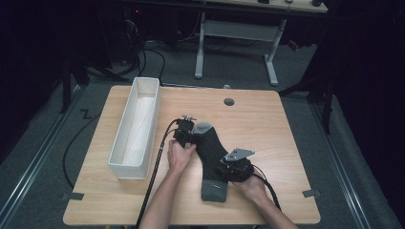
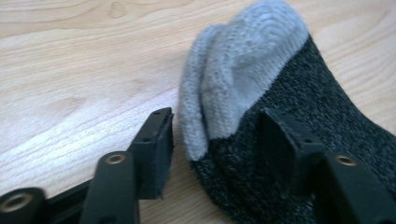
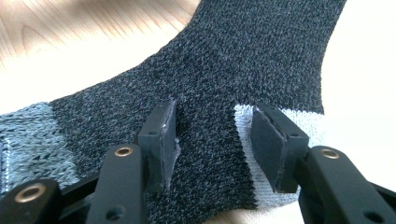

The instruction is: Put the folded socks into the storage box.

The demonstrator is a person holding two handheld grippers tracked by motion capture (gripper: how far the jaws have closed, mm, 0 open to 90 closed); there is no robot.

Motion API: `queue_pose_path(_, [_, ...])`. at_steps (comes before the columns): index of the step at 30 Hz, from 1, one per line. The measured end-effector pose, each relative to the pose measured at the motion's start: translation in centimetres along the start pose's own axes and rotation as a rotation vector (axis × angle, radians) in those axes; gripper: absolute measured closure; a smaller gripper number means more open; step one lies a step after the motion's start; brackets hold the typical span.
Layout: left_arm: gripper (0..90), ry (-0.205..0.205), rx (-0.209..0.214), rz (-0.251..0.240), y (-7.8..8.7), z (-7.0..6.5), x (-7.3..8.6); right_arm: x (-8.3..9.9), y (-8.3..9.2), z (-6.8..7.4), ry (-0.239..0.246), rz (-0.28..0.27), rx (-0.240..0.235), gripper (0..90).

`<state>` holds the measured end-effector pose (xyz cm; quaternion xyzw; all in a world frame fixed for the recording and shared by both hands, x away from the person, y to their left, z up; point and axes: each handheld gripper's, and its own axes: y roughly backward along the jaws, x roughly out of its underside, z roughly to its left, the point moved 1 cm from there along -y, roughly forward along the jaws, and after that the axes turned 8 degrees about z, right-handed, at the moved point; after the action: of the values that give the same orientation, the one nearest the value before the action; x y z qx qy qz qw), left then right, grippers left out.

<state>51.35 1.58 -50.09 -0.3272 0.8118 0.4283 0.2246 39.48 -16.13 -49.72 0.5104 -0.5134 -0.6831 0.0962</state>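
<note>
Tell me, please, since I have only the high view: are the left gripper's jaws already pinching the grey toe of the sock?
Observer: Not yet. In the left gripper view the left gripper straddles the edge of the sock where the grey toe meets the dark knit; one pad rests on the dark fabric, the other stands off beside it over the table.
Operator: And the right one?
Observer: The right gripper has a raised fold of dark knit near the heel between its pads; I cannot tell whether they press it.
Operator: Is the toe flat?
Observer: No, its grey tip is folded and bunched.
</note>
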Motion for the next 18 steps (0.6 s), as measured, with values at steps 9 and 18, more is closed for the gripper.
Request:
queue_pose_path(9, [65.7,-0.017,0.046,0.050,0.4,-0.3,-0.3,-0.1,0.0,-0.1,-0.002,0.006,-0.002,50.9])
queue_pose_path(18, [76.9,0.027,0.133,0.015,1.7,-0.7,-1.4,-0.4,0.0,-0.2,-0.035,0.023,-0.016,51.6])
